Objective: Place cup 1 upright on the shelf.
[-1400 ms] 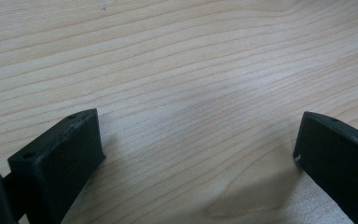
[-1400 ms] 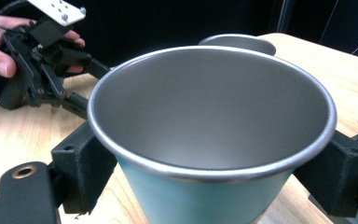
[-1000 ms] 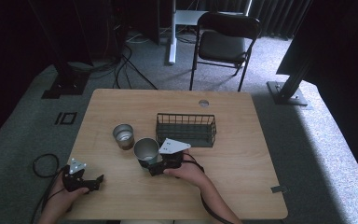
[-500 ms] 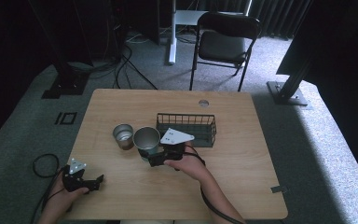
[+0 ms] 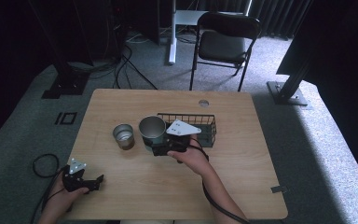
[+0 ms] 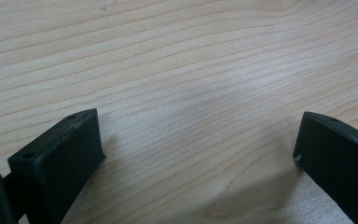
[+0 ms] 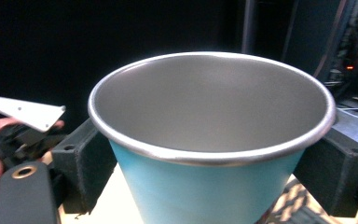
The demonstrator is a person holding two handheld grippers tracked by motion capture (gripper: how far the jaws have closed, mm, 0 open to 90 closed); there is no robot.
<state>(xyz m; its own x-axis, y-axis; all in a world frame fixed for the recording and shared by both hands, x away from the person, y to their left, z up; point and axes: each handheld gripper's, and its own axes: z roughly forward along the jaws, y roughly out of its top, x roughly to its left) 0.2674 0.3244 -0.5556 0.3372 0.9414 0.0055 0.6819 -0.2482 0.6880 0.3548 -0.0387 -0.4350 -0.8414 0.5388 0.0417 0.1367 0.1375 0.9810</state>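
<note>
While right hand-held gripper (image 5: 154, 150) clamps teal metal cup (image 5: 152, 132) at mid-bench beside wire basket (image 5: 205, 127) | likely light, rigid, slick: grip wall below rim | left hand-held gripper (image 5: 93, 183) jaws apart, idle

1. The metal cup with the teal-blue outer wall (image 7: 200, 186) has a dull silver-grey inside and a bright silver rim.
2. The small round steel cup (image 5: 123, 136) is silvery outside and brownish within.
3. The rectangular wire basket (image 5: 207, 127) is black, its mesh a grid of thin bars.
4. The pale wooden table (image 6: 177, 70) is light beige with fine, darker grain lines running across it.
5. The right gripper (image 5: 161, 149) is black with a light grey three-cornered plate on top.
6. The left gripper (image 5: 81, 182) is black with a grey plate.
7. The folding chair with a padded seat (image 5: 223, 44) is black.
8. The carpet floor (image 5: 317, 140) is speckled grey.
</note>
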